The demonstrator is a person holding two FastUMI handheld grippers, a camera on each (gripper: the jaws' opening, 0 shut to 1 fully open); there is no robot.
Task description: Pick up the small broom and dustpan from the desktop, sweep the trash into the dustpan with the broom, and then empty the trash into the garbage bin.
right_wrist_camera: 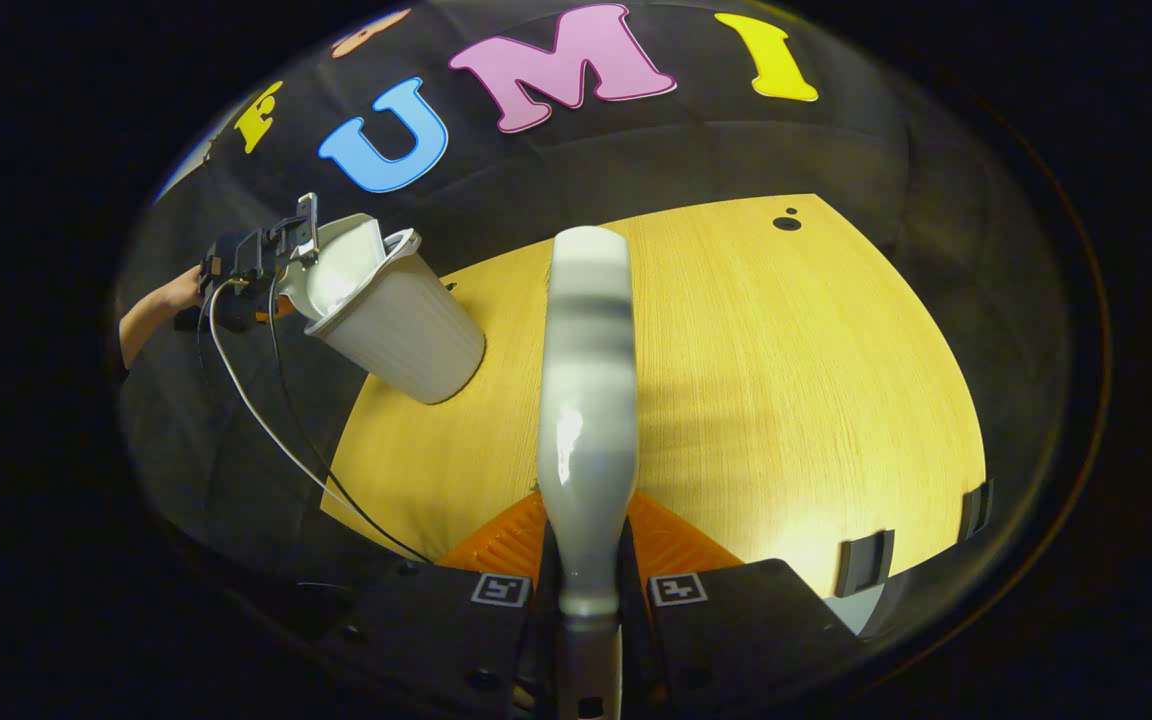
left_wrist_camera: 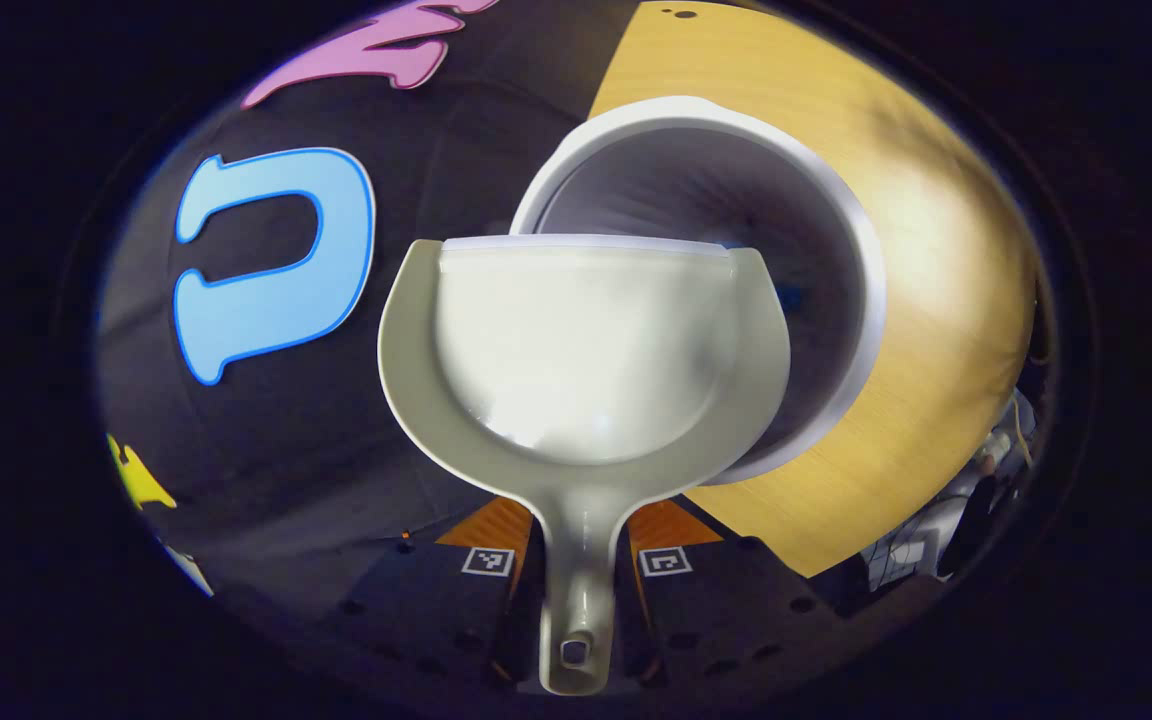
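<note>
Left gripper [left_wrist_camera: 576, 575] has its fingers clamped on the dustpan [left_wrist_camera: 586, 360] handle at the bottom centre of the left gripper view; your right gripper [right_wrist_camera: 586, 585] pinches the broom [right_wrist_camera: 586, 400] handle the same way, bottom centre of the right gripper view.

Desktop [right_wrist_camera: 786, 400]: wood top takes the centre and right of the right gripper view, and I see no trash on it. Sweeping looks done.

Garbage bin [left_wrist_camera: 696, 290]: stands at the desk's edge, centre-right in the left gripper view, upper left in the right gripper view. Dark inside; contents can't be made out.

Dustpan: tipped at the bin mouth, lip over the rim, pan looks empty. My read is the dump is finished or nearly so, leaving only the withdrawal.

Broom: held up along the frame centre, well apart from the bin, out of the way.

Room: the bin sits right at the desk edge, so don't knock its rim pulling the pan back. Open desk lies to the right. Watch the cable [right_wrist_camera: 266, 420] hanging under your left gripper [right_wrist_camera: 246, 265], upper left.
</note>
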